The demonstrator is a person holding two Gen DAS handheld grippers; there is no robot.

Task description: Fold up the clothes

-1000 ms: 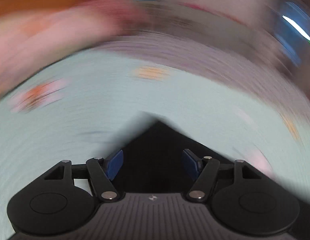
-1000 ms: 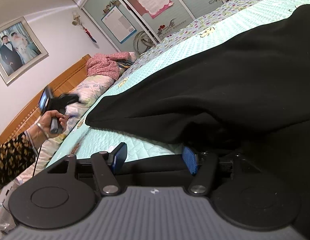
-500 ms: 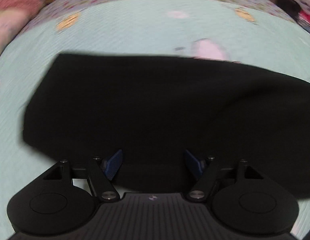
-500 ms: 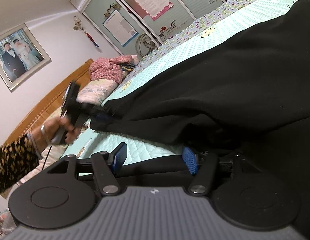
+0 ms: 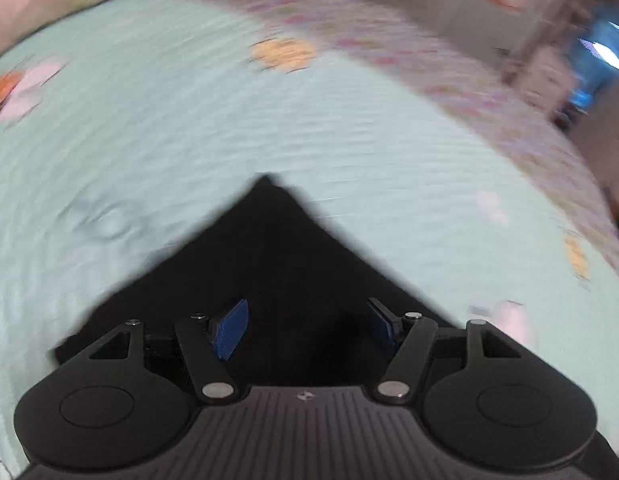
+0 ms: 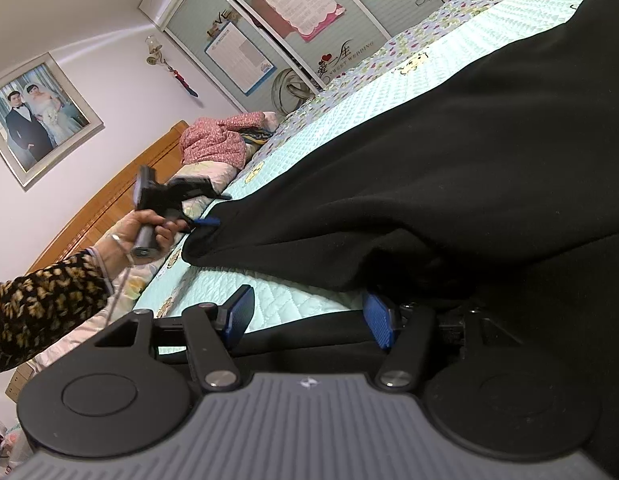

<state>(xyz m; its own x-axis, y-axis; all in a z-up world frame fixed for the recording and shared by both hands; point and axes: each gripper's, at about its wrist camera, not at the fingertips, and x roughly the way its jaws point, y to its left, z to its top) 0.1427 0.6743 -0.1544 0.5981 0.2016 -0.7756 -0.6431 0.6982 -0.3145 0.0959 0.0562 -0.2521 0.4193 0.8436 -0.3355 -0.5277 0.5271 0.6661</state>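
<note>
now left gripper [image 5: 307,330] closing, fingers apart over black garment [image 5: 269,264] corner; right gripper [image 6: 309,320] gaping.

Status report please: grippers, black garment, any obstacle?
Left gripper just closing, black garment corner between its pads. Right gripper open at near edge. Garment on bed. No obstacle.

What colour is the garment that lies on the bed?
Plain black garment, with no visible pattern; it shows best in the right wrist view, spread over the light green quilt.
</note>
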